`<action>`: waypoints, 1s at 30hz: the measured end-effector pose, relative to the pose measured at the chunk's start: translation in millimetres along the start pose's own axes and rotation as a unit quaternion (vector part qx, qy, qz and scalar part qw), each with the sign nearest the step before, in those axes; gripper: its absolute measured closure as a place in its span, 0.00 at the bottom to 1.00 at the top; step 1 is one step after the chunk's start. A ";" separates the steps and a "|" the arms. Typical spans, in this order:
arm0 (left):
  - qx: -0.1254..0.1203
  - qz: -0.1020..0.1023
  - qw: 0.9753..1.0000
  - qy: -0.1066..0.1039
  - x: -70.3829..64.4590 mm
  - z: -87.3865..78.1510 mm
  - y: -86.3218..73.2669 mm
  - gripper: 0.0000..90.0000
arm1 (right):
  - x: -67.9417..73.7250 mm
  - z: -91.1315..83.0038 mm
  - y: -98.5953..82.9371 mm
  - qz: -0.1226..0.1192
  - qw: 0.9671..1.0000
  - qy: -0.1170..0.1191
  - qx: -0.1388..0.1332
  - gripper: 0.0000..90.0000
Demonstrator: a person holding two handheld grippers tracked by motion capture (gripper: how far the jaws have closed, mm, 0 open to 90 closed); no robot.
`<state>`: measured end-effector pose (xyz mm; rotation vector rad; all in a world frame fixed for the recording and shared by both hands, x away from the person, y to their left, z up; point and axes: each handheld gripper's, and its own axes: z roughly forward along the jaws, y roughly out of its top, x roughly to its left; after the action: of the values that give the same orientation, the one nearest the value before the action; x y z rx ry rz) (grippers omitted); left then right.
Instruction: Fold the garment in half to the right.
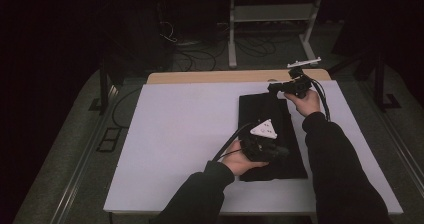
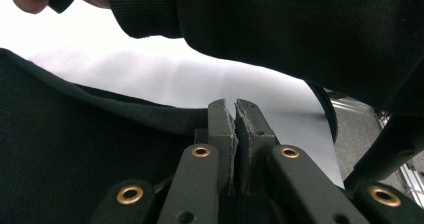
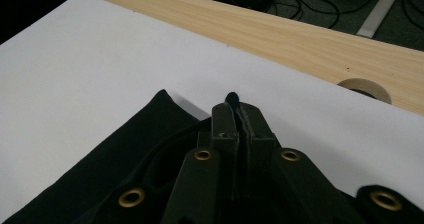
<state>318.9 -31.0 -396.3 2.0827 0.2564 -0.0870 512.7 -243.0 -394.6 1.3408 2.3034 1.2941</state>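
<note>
Black cloth (image 1: 270, 134) lies flat on the white surface (image 1: 175, 134), toward 3 o'clock of its centre. We see the left hand-held gripper (image 2: 235, 111) closed on the cloth's near edge, and the right hand-held gripper (image 3: 232, 104) closed on the far edge, a nub of fabric showing at its tips. We judge the main risk to be a slipping hold: each bite looks shallow, so uneven pulling could free one edge and let the cloth bunch. A dark sleeve (image 2: 300, 29) covers much of the left gripper view; black cloth against black jaws makes the depth of each grip hard to read.
</note>
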 end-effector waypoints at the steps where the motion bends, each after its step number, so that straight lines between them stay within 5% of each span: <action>1: -0.001 -0.002 1.000 0.001 0.9 0.2 -0.2 0.94 | -0.2 0.0 -0.1 0.001 1.000 0.000 0.001 0.95; 10: -0.006 -0.020 1.000 -0.007 2.9 11.0 -1.5 0.94 | -9.4 -1.1 -7.6 0.008 1.000 -0.011 0.006 0.94; 30: 0.006 -0.020 1.000 -0.018 0.1 34.2 -0.6 0.94 | -25.3 -1.9 -28.5 0.033 0.999 -0.016 0.008 0.92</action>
<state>320.3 -60.3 -414.0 2.0868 0.2767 -0.1513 508.6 -269.8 -421.4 1.4450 2.2711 1.2650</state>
